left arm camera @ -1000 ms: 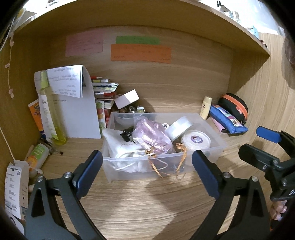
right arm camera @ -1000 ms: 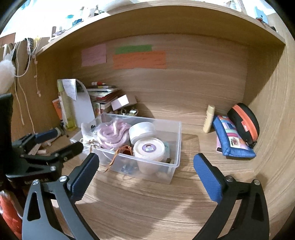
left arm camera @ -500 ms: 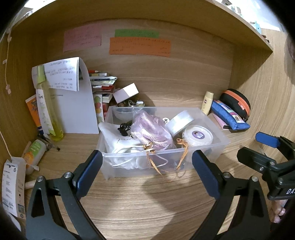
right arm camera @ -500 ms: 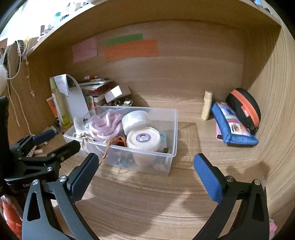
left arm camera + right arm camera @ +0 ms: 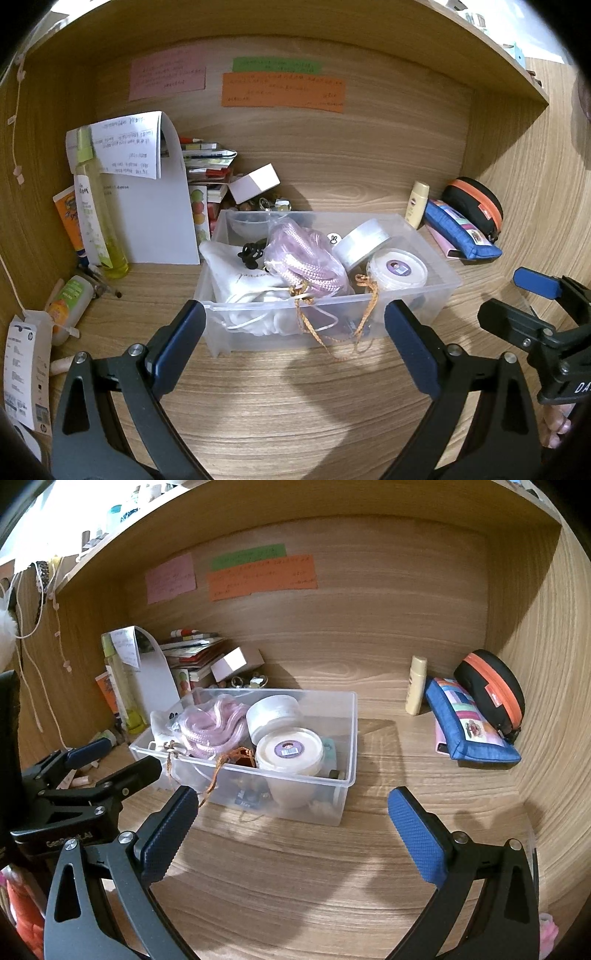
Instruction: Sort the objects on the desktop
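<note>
Both views have crept closer to the clear plastic bin (image 5: 258,325) over the last second; in the left wrist view its near wall now sits right between the fingertips, where a moment ago there was more bare bench (image 5: 295,413) in front. The left gripper (image 5: 295,332) has its jaws wide apart and empty, and the right gripper (image 5: 291,819) is likewise spread and holding nothing.

The bin sits at 12 o'clock from the left gripper and about 11 o'clock from the right one. It already carries a pink rope bundle (image 5: 306,258), a white cloth bag (image 5: 240,280), a tape roll (image 5: 364,240) and a lidded tub (image 5: 290,751).

Loose items remain outside: a blue pouch (image 5: 469,723), a black and orange case (image 5: 495,686) and a small cream bottle (image 5: 415,685) at 1 to 2 o'clock, well apart from the bin. Judging by the approach, the bin itself looks like the next target, though sorting seems far from finished
</note>
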Tool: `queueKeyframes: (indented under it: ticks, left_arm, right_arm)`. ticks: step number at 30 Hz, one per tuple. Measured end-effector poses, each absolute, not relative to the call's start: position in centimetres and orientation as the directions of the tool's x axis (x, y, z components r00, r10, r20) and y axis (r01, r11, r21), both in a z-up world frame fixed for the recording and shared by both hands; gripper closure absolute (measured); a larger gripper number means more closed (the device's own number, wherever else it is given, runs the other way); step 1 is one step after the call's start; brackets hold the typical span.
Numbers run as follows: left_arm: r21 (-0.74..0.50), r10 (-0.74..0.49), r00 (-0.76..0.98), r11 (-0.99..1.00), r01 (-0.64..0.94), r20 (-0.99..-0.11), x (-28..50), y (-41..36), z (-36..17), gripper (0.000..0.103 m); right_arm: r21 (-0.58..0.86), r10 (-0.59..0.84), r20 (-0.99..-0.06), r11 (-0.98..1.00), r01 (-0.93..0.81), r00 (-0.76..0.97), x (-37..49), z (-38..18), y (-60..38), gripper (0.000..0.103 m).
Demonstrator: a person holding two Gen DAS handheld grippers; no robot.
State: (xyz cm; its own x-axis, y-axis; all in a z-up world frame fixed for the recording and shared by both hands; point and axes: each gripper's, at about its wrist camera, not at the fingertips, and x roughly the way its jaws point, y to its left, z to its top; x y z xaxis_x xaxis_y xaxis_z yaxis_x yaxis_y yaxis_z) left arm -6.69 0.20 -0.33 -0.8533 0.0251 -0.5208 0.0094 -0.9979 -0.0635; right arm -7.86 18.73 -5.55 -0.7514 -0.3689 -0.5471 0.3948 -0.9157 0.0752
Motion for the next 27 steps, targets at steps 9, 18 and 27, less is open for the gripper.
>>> queueKeyframes:
  ticks: [9,18,27]
  left_arm:
    - [-0.062,0.029,-0.852,-0.998,0.004,-0.523,-6.62,0.45,-0.32,0.004]
    - [-0.061,0.032,-0.852,-0.998,0.0,-0.523,-6.63,0.57,-0.4,0.004]
    - [-0.054,0.033,-0.852,-0.999,-0.006,-0.522,-6.51,0.69,-0.43,0.004]
  right_arm:
    - [0.077,-0.368,-0.544,-0.917,0.391,-0.754,-7.72,-5.43,18.91,0.0]
    - [0.079,-0.371,-0.544,-0.916,0.394,-0.752,-7.67,-5.35,18.99,0.0]
    - [0.083,-0.372,-0.546,-0.916,0.394,-0.751,-7.59,-5.3,18.89,0.0]
